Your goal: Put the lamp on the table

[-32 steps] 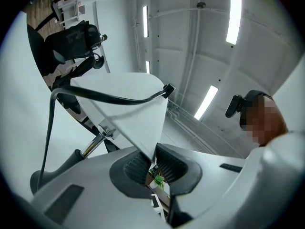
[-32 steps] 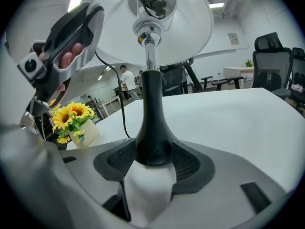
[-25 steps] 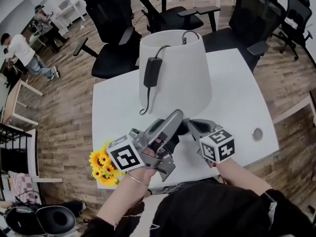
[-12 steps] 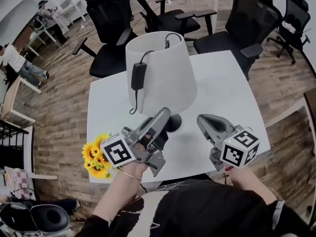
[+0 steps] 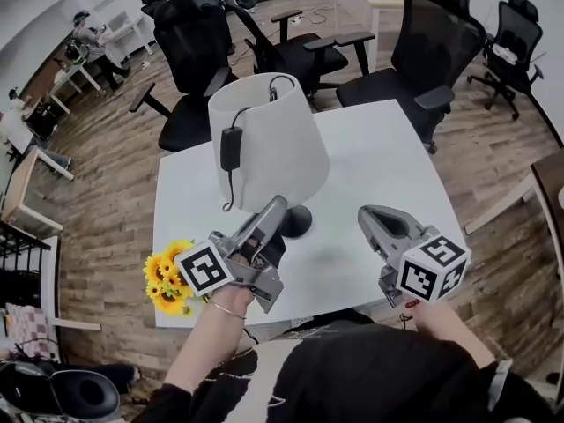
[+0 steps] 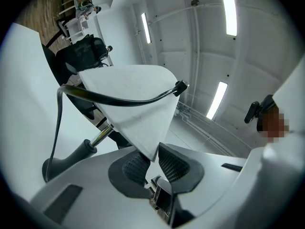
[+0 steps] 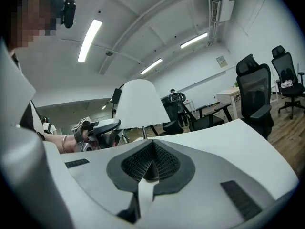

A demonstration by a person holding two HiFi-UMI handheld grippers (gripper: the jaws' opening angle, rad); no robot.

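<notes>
White table (image 5: 388, 174) carries the lamp (image 5: 264, 148); left gripper (image 5: 278, 204) angled upward, jaws opening around the shade rim (image 6: 143, 128), seemingly loose. Right gripper (image 5: 366, 213) held apart, closed, empty.

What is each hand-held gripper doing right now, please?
Left hand-held gripper: jaws opening, the lampshade rim between them, no firm pinch.
Right hand-held gripper: closed, holding nothing.

Head view steeply down on table (image 5: 379, 174); gripper views low, close; lamp (image 5: 264, 139) common to all.
</notes>
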